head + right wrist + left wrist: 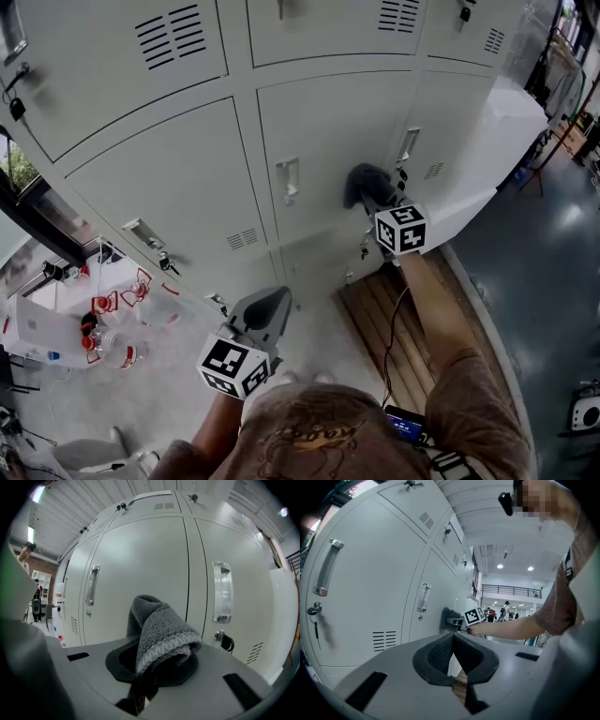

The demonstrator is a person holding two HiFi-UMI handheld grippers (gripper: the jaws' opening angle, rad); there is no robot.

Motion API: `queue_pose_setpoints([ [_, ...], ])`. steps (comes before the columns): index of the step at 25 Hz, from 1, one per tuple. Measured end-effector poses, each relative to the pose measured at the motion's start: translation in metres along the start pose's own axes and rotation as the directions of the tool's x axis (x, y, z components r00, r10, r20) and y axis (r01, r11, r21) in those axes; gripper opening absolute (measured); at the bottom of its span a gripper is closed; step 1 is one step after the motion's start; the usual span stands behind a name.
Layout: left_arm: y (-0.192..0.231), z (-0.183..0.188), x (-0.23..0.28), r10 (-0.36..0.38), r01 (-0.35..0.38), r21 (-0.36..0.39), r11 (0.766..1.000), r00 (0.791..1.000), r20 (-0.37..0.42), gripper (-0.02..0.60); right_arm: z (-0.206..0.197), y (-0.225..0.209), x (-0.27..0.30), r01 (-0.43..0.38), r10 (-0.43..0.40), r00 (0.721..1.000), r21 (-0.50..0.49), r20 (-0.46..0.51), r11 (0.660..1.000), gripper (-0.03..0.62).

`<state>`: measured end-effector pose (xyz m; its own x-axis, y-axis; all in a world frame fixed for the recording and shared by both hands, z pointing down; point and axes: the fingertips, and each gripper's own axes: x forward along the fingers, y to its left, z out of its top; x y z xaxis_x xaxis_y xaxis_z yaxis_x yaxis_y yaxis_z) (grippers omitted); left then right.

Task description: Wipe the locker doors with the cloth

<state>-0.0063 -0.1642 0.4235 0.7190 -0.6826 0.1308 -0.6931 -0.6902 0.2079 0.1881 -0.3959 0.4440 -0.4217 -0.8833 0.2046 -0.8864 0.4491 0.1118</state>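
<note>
Hanging low beside the person, the left claw point(452, 638) is closed tip to tip with nothing between its jaws, and it seems to have no part in the work just now. Farther out, at the end of an outstretched arm point(441, 309), the right claw point(378, 199) is clamped on a bunched grey cloth point(159, 627). The cloth spills up over the jaws and covers their tips. It sits at the right edge of a lower-row door point(328, 150), by the seam with the next door point(450, 131) and near that one's handle point(408, 143). Wiping looks to be under way on this lower row. No streak, damp sheen or dirt shows on any of the pale panels, so which doors are done and which are left cannot be read. With a whole bank standing, much probably remains. The left gripper view suggests the cloth is against the metal, but the spot where they would meet is hidden behind the cloth itself. Beyond that, the upper row is cut off by the top edge of the head view.
</note>
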Motion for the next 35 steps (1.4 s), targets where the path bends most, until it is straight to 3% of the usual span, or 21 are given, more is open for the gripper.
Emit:
queue_pose_setpoints([
  [20, 0.011, -0.002, -0.010, 0.063, -0.063, -0.005, 0.998, 0.998, -0.008, 0.002, -0.103, 0.011, 0.014, 0.000, 0.017, 0.980, 0.083, -0.200, 0.997, 0.035],
  [27, 0.014, -0.002, -0.008, 0.058, -0.058, -0.015, 0.998, 0.998, 0.005, 0.002, -0.091, 0.014, -0.005, -0.007, 0.022, 0.982, 0.081, -0.189, 0.997, 0.035],
  [35, 0.017, 0.004, -0.005, 0.051, -0.051, -0.022, 0.998, 0.998, 0.027, 0.002, -0.032, 0.021, -0.040, -0.025, 0.029, 0.996, 0.056, -0.085, 0.998, 0.035],
])
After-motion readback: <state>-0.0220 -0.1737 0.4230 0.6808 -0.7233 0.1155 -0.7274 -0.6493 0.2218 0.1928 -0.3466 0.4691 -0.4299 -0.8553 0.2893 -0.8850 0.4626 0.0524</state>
